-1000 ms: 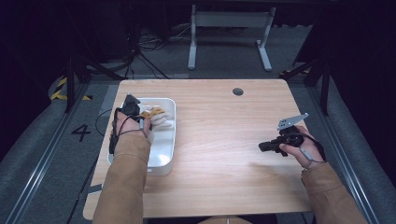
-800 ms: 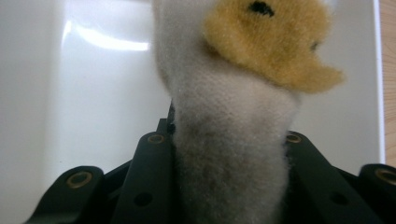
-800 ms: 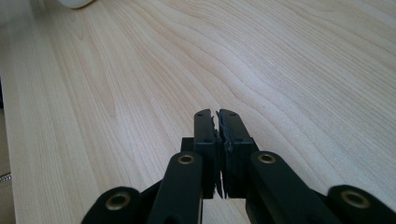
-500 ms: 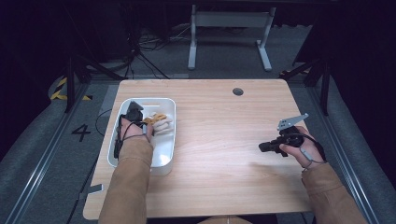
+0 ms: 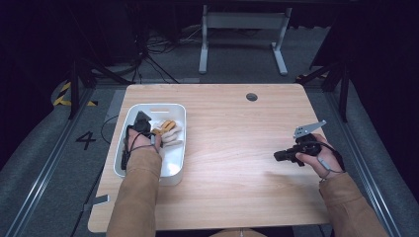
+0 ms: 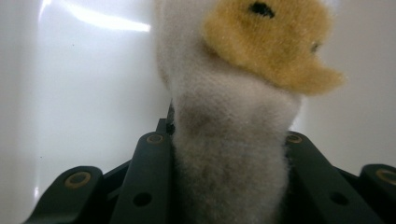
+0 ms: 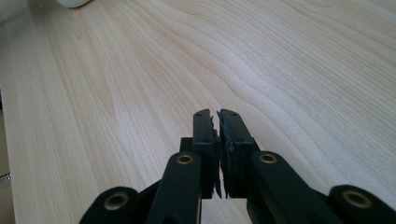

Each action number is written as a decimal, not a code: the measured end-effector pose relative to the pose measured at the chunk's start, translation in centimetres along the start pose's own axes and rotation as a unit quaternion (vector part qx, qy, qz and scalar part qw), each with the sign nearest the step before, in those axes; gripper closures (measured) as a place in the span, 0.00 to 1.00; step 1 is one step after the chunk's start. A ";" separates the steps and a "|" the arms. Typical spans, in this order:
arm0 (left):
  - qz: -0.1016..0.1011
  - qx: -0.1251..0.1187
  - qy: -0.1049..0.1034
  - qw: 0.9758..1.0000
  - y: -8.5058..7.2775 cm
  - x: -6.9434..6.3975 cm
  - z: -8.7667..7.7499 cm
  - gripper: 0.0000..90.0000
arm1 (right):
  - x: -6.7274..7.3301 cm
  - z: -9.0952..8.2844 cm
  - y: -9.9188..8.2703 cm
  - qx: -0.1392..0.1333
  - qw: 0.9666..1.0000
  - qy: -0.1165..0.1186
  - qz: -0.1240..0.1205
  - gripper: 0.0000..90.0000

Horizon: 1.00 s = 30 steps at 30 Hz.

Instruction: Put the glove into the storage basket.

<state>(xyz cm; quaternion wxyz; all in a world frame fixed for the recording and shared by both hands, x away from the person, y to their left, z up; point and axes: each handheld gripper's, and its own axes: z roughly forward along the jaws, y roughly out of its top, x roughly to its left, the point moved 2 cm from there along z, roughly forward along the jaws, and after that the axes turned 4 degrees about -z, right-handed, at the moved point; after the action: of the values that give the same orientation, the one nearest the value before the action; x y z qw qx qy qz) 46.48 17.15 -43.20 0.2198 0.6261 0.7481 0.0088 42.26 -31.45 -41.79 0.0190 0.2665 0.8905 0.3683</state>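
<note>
The wooden table point(image 5: 237, 148) holds a white bin point(image 5: 174, 163) at its left side. Inside the bin, the left gripper point(image 5: 148, 129) squeezes a fluffy toy duck point(image 6: 233, 140). The soft fur might slip out, or the duck might snag the bin's wall. The right gripper point(image 7: 219, 154) rests with its jaws together, holding nothing.

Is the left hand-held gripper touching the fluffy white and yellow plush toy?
Touching. The left gripper view shows the plush toy squeezed between the left hand-held gripper's two black jaws.
</note>
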 end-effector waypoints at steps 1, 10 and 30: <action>0.000 0.002 0.002 1.000 0.0 0.0 0.1 0.78 | 0.0 0.0 0.0 -0.001 1.000 0.000 0.000 0.96; 0.001 0.013 0.007 1.000 -0.2 0.0 0.9 0.78 | 0.0 0.0 0.0 -0.001 1.000 0.000 0.002 0.95; 0.020 -0.013 0.047 0.999 -0.4 -0.5 1.9 0.28 | 0.0 0.1 -0.1 -0.004 1.000 -0.002 0.006 0.93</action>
<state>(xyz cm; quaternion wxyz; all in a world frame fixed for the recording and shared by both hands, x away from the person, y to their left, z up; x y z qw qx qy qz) 46.83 16.12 -44.82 0.1924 0.6368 0.7449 0.0516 42.27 -31.45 -41.88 0.0195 0.2722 0.8875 0.3713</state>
